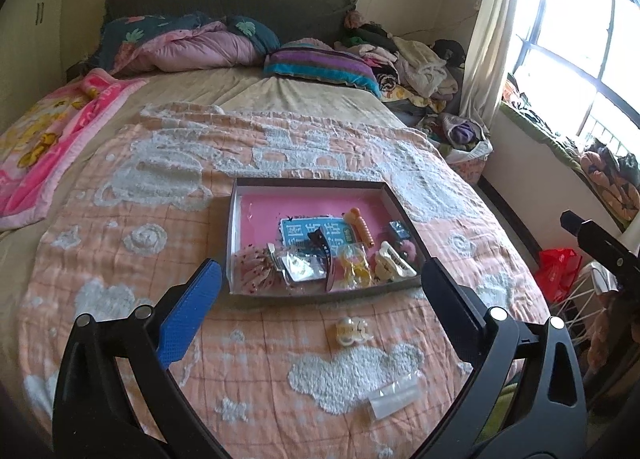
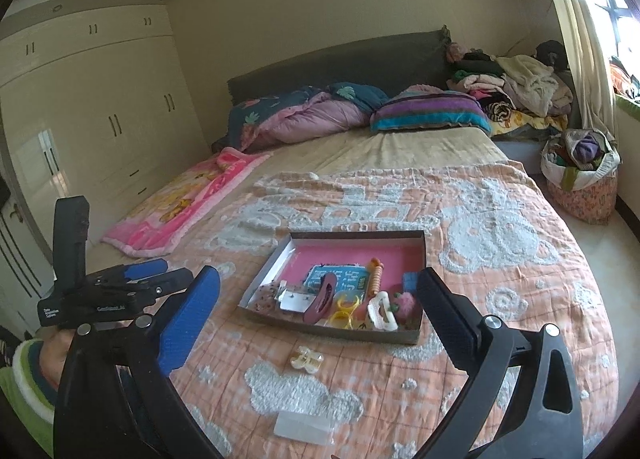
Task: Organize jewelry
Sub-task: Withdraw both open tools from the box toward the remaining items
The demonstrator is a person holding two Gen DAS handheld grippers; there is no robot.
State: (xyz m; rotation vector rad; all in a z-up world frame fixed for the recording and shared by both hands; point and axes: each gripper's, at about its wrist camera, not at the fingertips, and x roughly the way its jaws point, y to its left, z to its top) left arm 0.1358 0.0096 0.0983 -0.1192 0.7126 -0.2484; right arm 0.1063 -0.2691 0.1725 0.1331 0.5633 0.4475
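Both jaws gaping, empty — cream hair clip (image 1: 353, 331) lying lower centre, short of the tray (image 1: 236, 235), looking light, rigid, slippery — pinching across its body seems safest.

Cloth bed, card box, plastic trinkets

Nubby quilted blanket (image 1: 240, 339); matt cardboard box (image 1: 236, 243) with glossy pink lining; shiny plastic hair clip (image 1: 352, 331); clear crinkled plastic bag (image 2: 304, 427).

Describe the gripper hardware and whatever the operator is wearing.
Both grippers, left gripper and right gripper, are black frames with silver pivot bolts; each has one blue textured pad and one black. White lettering marks the left body. Striped green, white and dark sleeve.
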